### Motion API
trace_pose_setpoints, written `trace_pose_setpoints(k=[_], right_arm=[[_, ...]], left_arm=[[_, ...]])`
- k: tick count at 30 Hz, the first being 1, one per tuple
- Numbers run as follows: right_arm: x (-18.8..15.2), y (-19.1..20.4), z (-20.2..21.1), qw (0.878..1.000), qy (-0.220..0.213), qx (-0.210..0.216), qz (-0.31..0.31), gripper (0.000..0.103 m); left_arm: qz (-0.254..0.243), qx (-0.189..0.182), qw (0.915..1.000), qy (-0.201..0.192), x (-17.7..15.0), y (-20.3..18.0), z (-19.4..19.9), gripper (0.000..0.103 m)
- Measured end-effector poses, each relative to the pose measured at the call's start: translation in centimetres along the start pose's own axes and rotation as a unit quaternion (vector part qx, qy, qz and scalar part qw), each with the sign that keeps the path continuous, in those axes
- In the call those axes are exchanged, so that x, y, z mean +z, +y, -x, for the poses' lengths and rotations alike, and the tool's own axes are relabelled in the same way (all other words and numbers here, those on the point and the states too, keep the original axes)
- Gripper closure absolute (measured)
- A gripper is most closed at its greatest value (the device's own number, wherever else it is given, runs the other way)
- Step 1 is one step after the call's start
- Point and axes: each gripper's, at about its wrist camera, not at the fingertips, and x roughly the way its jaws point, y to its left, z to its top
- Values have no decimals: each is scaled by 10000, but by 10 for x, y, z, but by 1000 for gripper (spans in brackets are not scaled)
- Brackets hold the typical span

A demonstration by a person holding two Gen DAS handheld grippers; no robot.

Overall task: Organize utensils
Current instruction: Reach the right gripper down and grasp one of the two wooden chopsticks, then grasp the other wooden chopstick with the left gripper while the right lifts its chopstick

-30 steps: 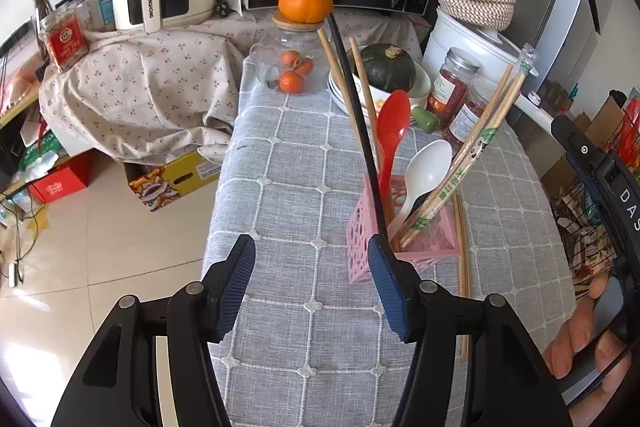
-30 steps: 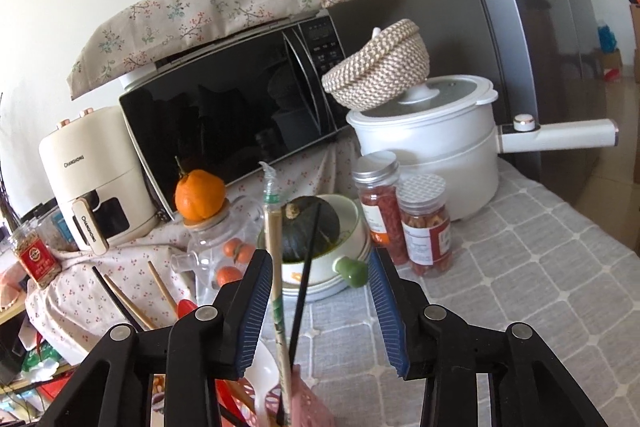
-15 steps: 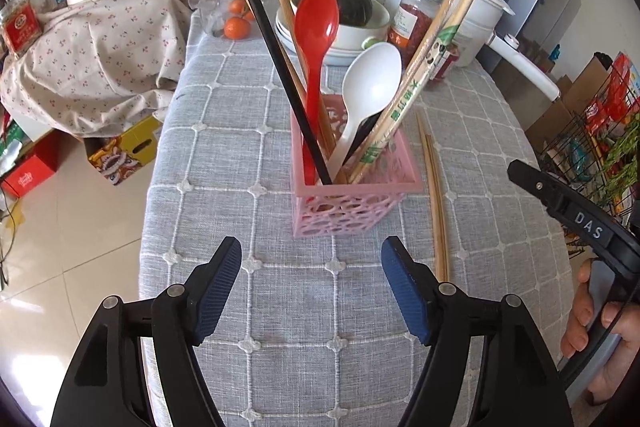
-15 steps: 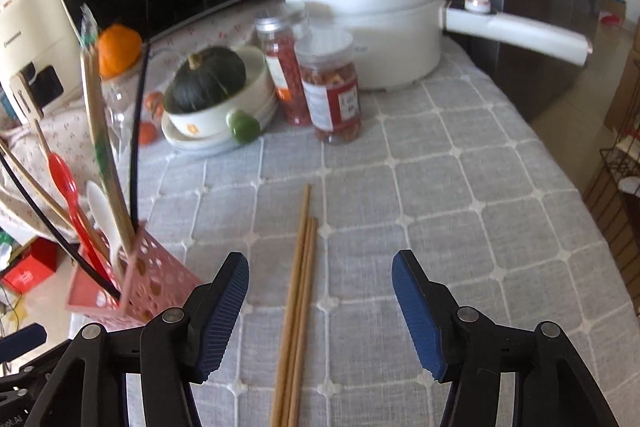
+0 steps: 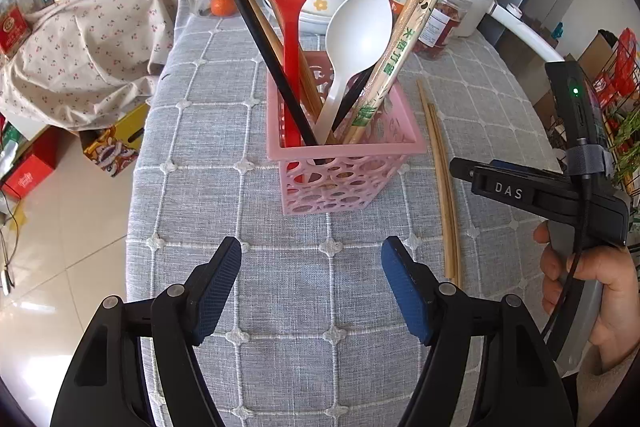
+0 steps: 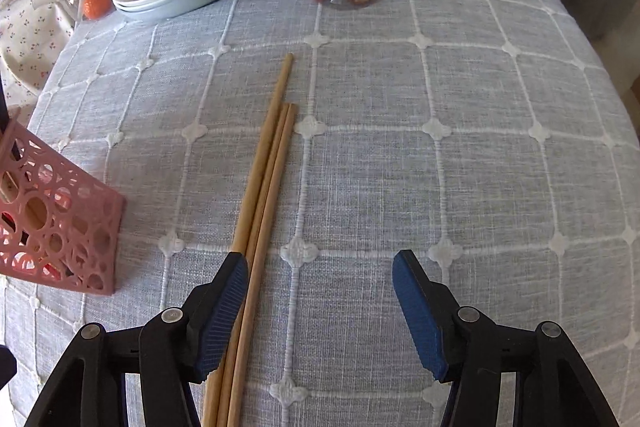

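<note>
- Left gripper (image 5: 311,257): jaws wide, nothing between them, above the tablecloth (image 5: 200,187) before the pink basket (image 5: 344,163).
- Right gripper (image 6: 320,271): jaws wide, empty; 3 wooden chopsticks (image 6: 268,179) lie beside its left finger.

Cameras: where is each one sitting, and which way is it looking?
Left wrist: sits on the left gripper, looks steeply down at the pink basket of utensils; shows its open fingers, plus the person's hand holding the right gripper.
Right wrist: sits on the right gripper, looks steeply down at the loose chopsticks; shows its open fingers.
Shared: basket, chopsticks, grey tablecloth.
</note>
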Motion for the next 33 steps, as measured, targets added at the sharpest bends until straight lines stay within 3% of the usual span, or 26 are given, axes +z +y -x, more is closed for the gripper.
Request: trace_pose_setpoints(k=[15,17,19,22,27,30,33], right_arm=[[10,23,-21,9981,-69,-481,386,39],[11,21,-20,9984,-51,-412,372,47],[13,16,-18,9987,-12,-384,331,78],[15,0,-17,9998,145,-100,132,95],[13,-34,-7,9982,357,291,-378,96],[9,-49,12,9983,223,338,-426,96],[6,-66,31,9980,80,338,-521,96]], left_arm=[[-107,57,9999,-1,-3,-4,0,28],[-172,69,9998,-9,-4,-8,2,28],[-263,54,9996,-22,-4,-15,5,28],[-478,81,9988,-106,-5,-31,11,28],[-1012,73,9945,-260,-10,-67,21,28],[-1299,12,9913,-207,-9,-92,19,29],[-1488,-50,9888,-137,-3,-116,11,42]])
